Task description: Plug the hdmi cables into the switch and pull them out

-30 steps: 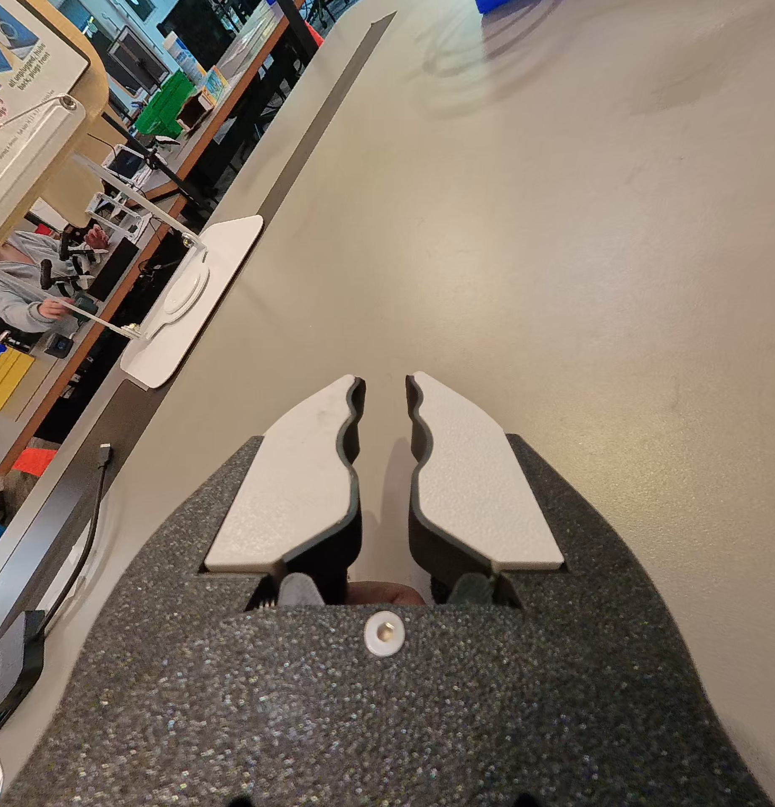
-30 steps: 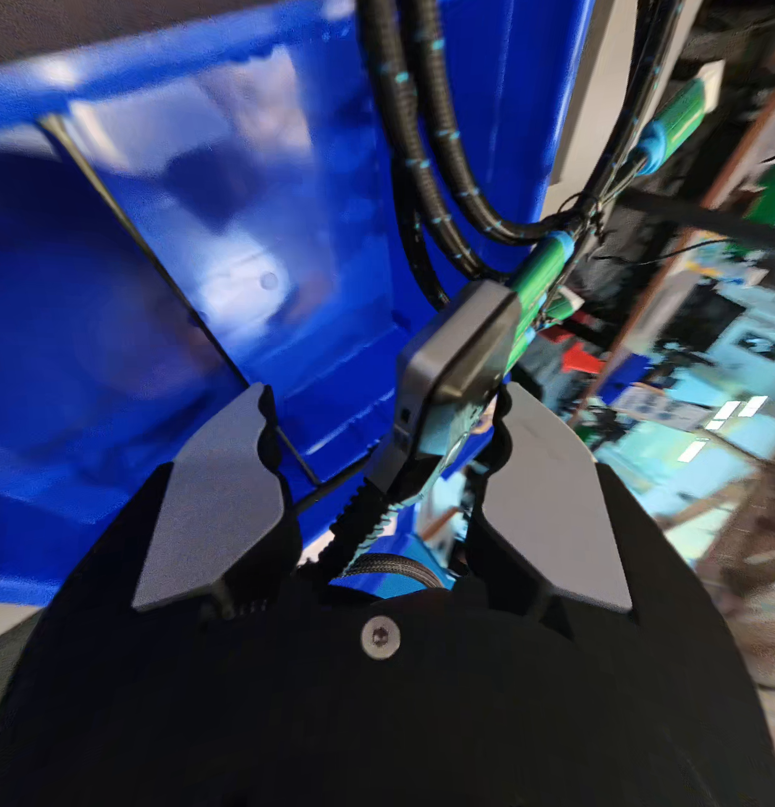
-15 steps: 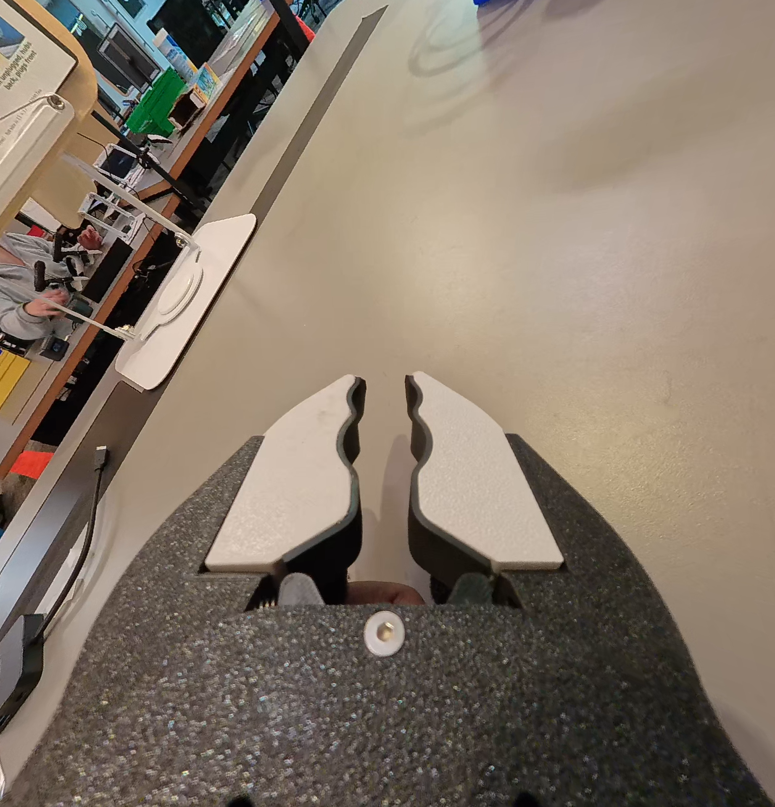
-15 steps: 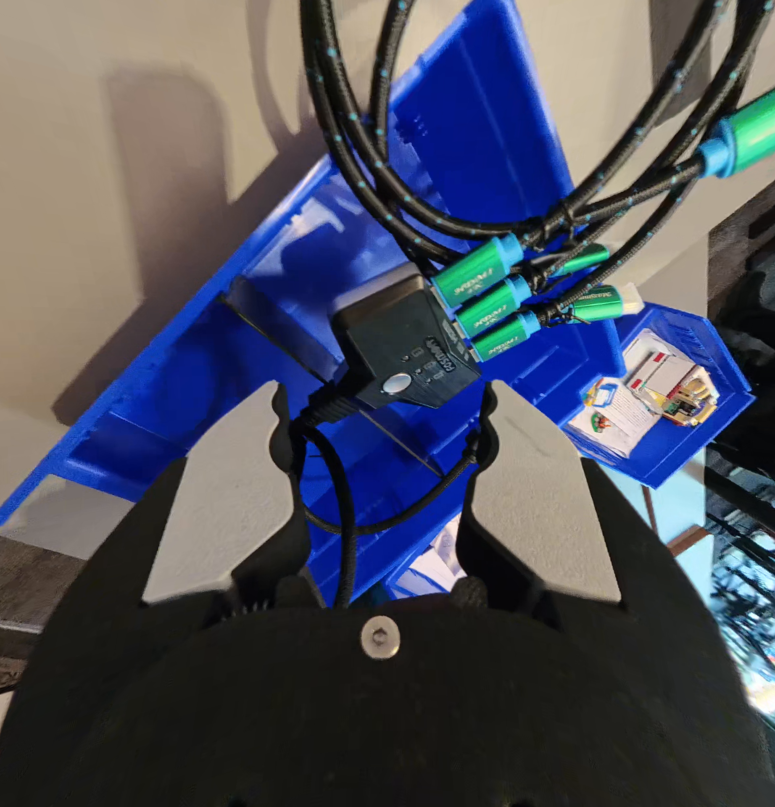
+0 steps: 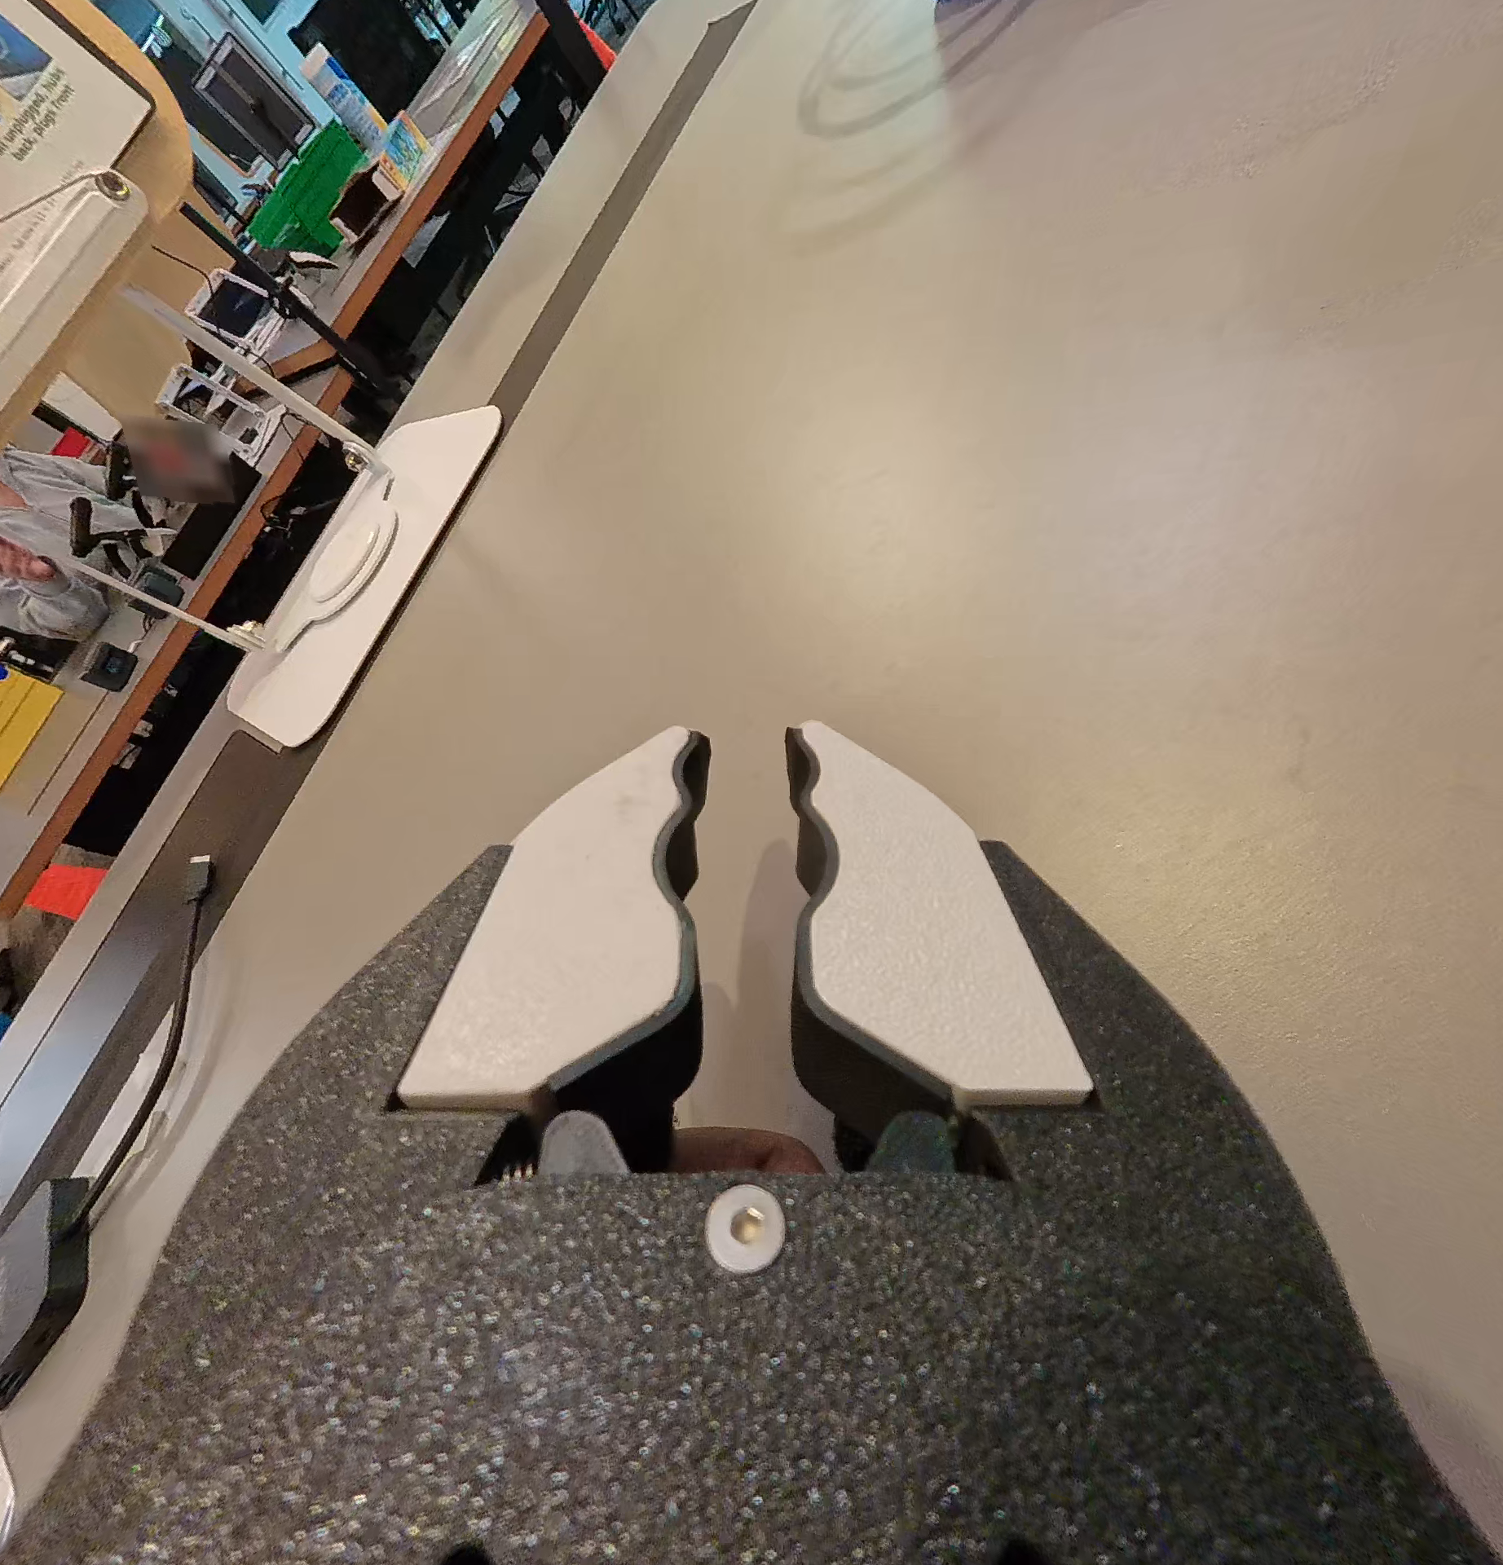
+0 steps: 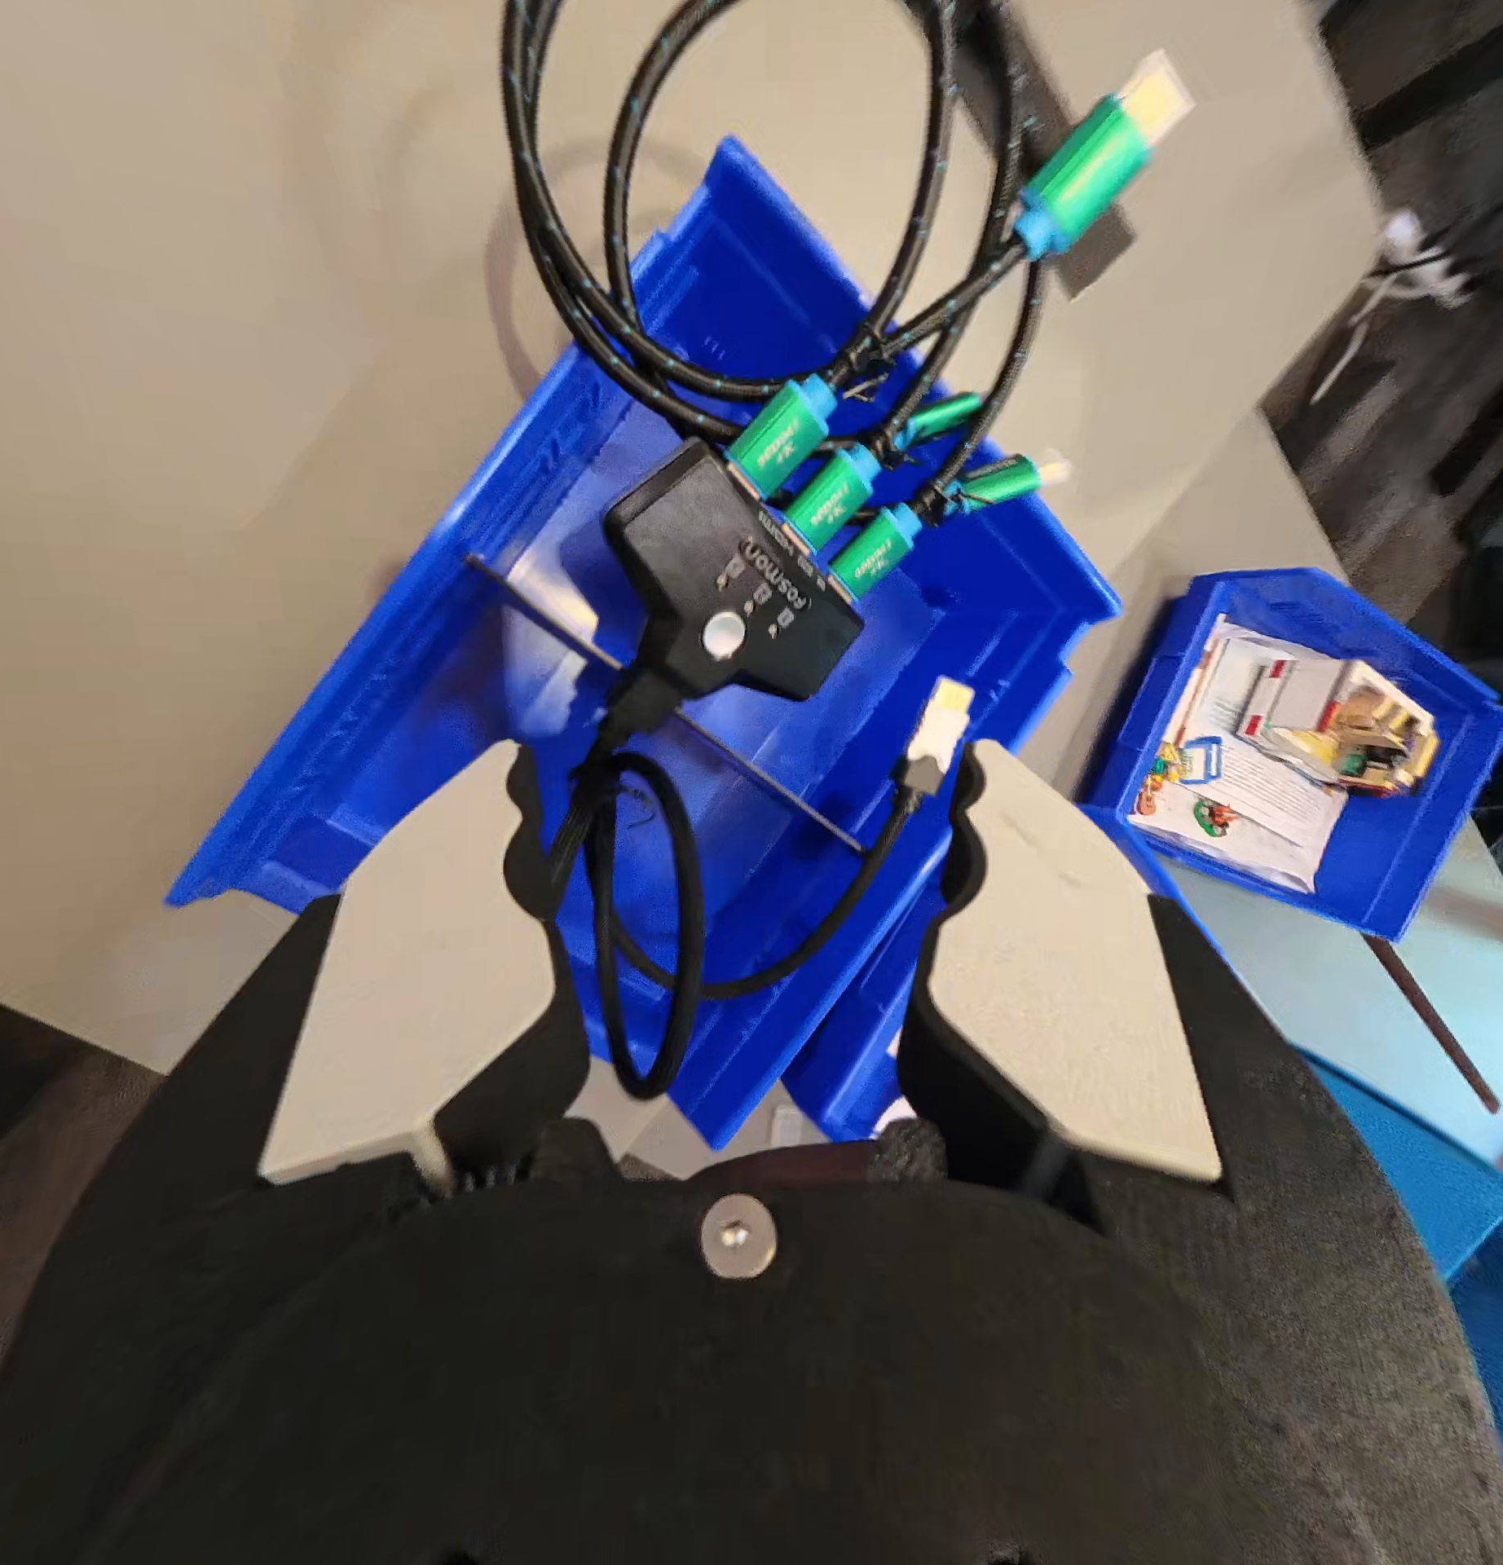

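Beige tabletop [image 5: 1070,508] — left gripper [image 5: 746,745] slightly parted, bare; right gripper [image 6: 740,762] wide, over black switch box [image 6: 731,593].

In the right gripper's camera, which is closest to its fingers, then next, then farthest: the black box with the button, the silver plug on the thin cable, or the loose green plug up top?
1. Silver plug, beside the right fingertip.
2. Black box, ahead, over the big blue bin.
3. Loose green plug, far up, right.

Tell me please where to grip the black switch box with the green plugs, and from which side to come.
Probably best to take the black switch box across its two plain long edges, coming from the cable end nearest the open right gripper. The far edge is crowded by three green plugs and the near end by its thin black cable, so only those flat sides look clear for the jaws.
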Demonstrator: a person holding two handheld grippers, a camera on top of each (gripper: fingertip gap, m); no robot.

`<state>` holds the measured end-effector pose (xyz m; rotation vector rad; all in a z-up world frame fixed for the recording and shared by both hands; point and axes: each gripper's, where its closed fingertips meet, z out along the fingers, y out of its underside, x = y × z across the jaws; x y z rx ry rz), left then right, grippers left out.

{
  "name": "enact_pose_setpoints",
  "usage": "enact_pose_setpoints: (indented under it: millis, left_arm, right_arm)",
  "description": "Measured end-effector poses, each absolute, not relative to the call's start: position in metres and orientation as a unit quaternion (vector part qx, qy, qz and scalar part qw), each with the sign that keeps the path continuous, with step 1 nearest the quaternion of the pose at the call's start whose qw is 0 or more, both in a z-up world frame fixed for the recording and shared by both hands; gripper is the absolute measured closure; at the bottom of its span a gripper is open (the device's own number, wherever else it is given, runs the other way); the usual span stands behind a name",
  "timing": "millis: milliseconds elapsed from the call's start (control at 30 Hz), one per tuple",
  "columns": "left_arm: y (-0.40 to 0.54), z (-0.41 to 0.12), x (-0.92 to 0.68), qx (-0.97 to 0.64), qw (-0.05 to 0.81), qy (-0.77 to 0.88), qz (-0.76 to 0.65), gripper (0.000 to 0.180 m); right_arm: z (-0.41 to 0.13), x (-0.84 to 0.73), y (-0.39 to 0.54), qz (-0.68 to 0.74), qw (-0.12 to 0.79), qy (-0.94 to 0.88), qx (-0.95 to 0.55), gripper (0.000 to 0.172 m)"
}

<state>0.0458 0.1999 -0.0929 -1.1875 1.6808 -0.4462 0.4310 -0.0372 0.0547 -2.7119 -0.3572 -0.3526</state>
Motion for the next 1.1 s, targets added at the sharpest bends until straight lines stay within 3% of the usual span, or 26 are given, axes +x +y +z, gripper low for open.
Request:
enact_pose_setpoints:
  millis: [167, 300, 467, 500, 600, 667, 933, 1033, 1100]
  left_arm:
    - [0.199, -0.097, 0.047, -0.488, 0.488, 0.701, -0.177, 0.162]
    - [0.195, -0.100, 0.048, -0.477, 0.489, 0.712, -0.164, 0.162]
    - [0.196, -0.099, 0.048, -0.479, 0.491, 0.709, -0.165, 0.162]
    - [0.196, -0.099, 0.048, -0.479, 0.491, 0.708, -0.164, 0.162]
    - [0.196, -0.099, 0.048, -0.478, 0.495, 0.707, -0.161, 0.162]
    - [0.196, -0.098, 0.048, -0.478, 0.498, 0.706, -0.160, 0.163]
    - [0.154, -0.064, 0.103, -0.438, 0.492, 0.709, -0.254, 0.159]
    - [0.120, -0.038, 0.160, -0.457, 0.417, 0.696, -0.365, 0.141]
    - [0.090, -0.018, 0.204, -0.466, 0.358, 0.672, -0.451, 0.139]
  right_arm:
    - [0.049, 0.405, -0.105, -0.099, 0.259, -0.077, -0.958, 0.065]
    - [-0.009, 0.401, -0.145, -0.056, 0.268, -0.010, -0.962, 0.055]
    - [-0.069, 0.407, -0.149, -0.047, 0.244, 0.024, -0.968, 0.055]
    - [-0.072, 0.415, -0.145, -0.067, 0.239, 0.027, -0.968, 0.064]
    - [-0.055, 0.436, -0.134, -0.115, 0.247, 0.037, -0.962, 0.121]
    - [-0.040, 0.439, -0.131, -0.139, 0.246, 0.010, -0.959, 0.138]
    - [-0.018, 0.450, -0.130, -0.198, 0.189, -0.082, -0.958, 0.139]
    - [-0.018, 0.452, -0.126, -0.205, 0.184, -0.119, -0.954, 0.135]
    - [-0.024, 0.450, -0.123, -0.191, 0.182, -0.123, -0.957, 0.135]
